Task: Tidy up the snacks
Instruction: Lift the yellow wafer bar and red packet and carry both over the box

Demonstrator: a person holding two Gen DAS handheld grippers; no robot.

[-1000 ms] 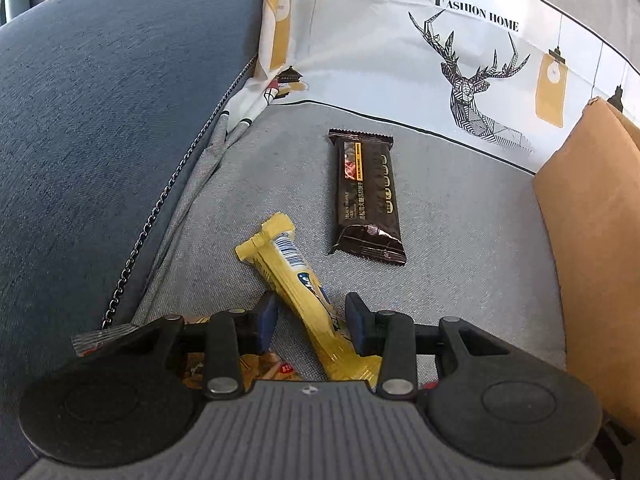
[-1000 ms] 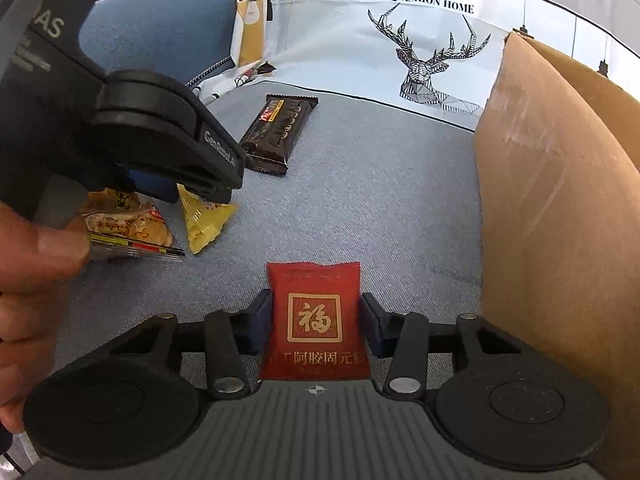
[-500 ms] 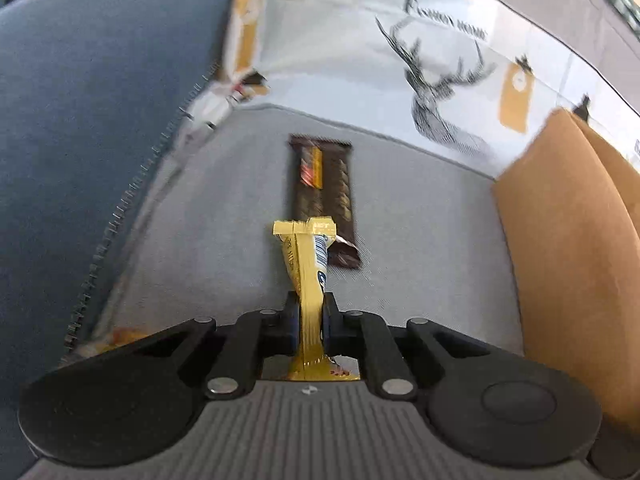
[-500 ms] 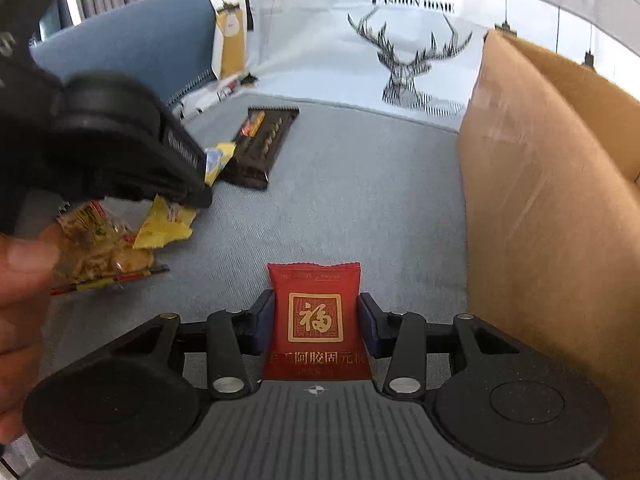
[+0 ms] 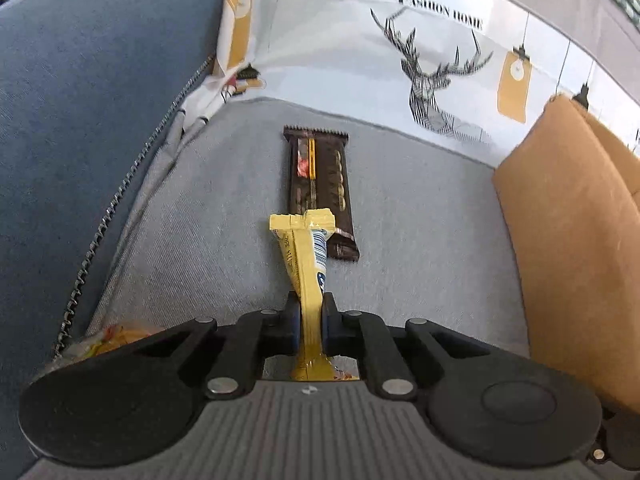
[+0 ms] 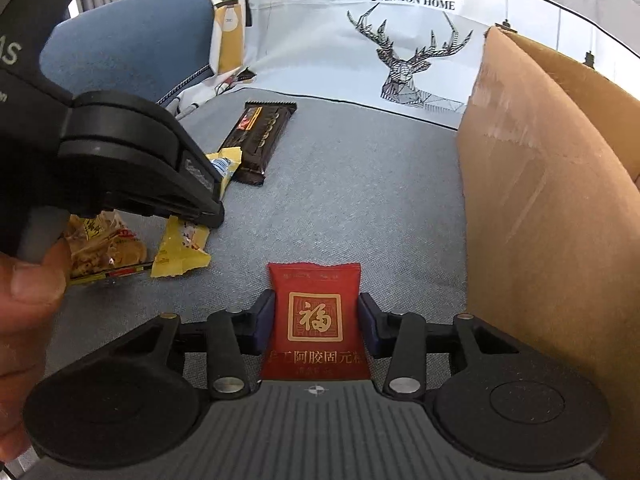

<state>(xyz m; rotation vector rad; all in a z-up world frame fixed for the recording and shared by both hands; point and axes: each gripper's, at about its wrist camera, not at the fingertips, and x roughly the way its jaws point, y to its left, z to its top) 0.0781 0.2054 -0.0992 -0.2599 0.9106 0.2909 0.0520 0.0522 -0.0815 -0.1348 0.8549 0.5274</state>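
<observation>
- Pinching the yellow stick snack (image 5: 306, 268) edge-on, left gripper (image 5: 310, 322) with fingers (image 5: 291, 326) nearly together, wrapper squeezed thin between the pads, far end sticking out over the brown chocolate bar (image 5: 320, 184).
- Bracketing the red pouch (image 6: 314, 320), right gripper (image 6: 316, 324) with fingers (image 6: 262, 326) part-way apart, one at each side edge; jaws just closing in a little, pads touching or very nearly so, firm pressure hard to tell.
- Lying flat on the grey sofa cushion (image 6: 380, 200): chocolate bar, a small yellow packet (image 6: 180, 252) and a clear bag of biscuits (image 6: 104, 248), both beside the left gripper.
- Standing just right of the red pouch: cardboard box (image 6: 540, 200), likely the place for the snacks.
- Risk one: narrow grip on a slippery, floppy wrapper, so twisting or sliding out on a quick swing.
- Risk two: pouch gripped only at its soft edges, likely to buckle and drop short of the box.
- Risk three: dangling stick end catching the chocolate bar or the box wall in passing.
</observation>
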